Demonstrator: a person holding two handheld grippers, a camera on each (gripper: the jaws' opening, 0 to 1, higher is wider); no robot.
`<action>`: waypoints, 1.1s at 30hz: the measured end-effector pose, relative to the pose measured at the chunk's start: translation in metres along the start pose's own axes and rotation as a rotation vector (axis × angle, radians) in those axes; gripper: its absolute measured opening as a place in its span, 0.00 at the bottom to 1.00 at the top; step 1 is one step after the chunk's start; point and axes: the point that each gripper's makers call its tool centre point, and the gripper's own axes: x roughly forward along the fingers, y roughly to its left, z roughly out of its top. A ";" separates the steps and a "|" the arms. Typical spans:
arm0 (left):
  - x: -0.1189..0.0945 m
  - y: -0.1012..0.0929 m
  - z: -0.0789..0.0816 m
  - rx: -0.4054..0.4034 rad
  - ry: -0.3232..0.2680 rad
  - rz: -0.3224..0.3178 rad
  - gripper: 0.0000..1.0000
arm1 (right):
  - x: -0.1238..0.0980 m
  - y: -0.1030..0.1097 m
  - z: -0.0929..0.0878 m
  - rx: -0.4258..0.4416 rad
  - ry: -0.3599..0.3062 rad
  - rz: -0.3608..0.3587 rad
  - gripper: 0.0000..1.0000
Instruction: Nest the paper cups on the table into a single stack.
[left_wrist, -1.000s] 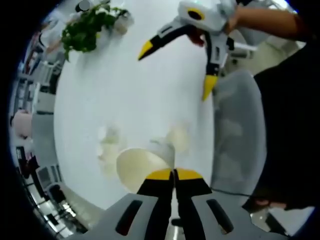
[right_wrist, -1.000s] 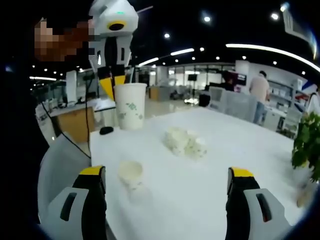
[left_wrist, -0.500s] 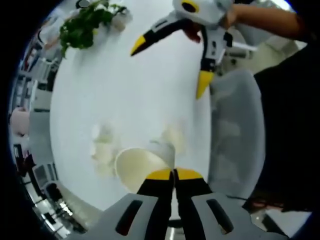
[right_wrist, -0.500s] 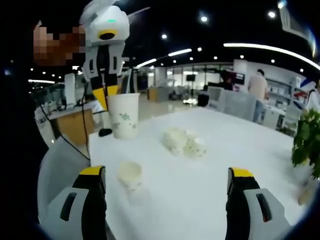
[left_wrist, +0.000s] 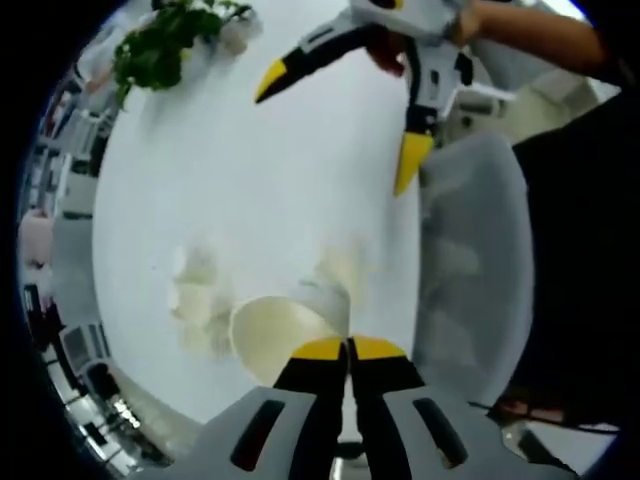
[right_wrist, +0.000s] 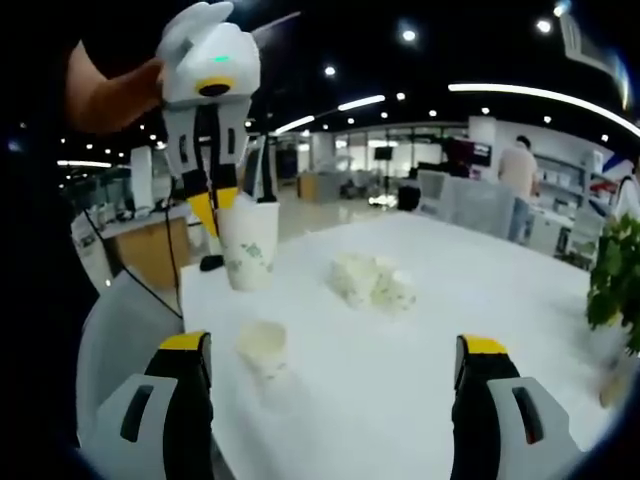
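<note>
left gripper (right_wrist: 213, 203) pinches rim of tapered paper cup (right_wrist: 248, 245) | right gripper (right_wrist: 330, 385) wide open, empty | lying cups (right_wrist: 372, 281) blurred, count unclear

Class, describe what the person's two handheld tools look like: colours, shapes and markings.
Both match. The left tool has a white rounded body with a green light, and black jaws with yellow tips. The right tool shows the same white body, long tapered black jaws and yellow tips.
</note>
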 end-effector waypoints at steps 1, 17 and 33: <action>0.001 0.000 0.000 -0.002 0.000 -0.001 0.00 | 0.000 0.000 0.000 -0.001 0.000 -0.001 1.00; 0.025 -0.005 -0.003 -0.043 -0.003 -0.035 0.00 | -0.002 -0.002 0.002 -0.001 -0.003 -0.005 1.00; 0.048 -0.004 -0.006 -0.086 -0.013 -0.042 0.00 | -0.004 0.000 0.005 -0.014 -0.007 0.005 1.00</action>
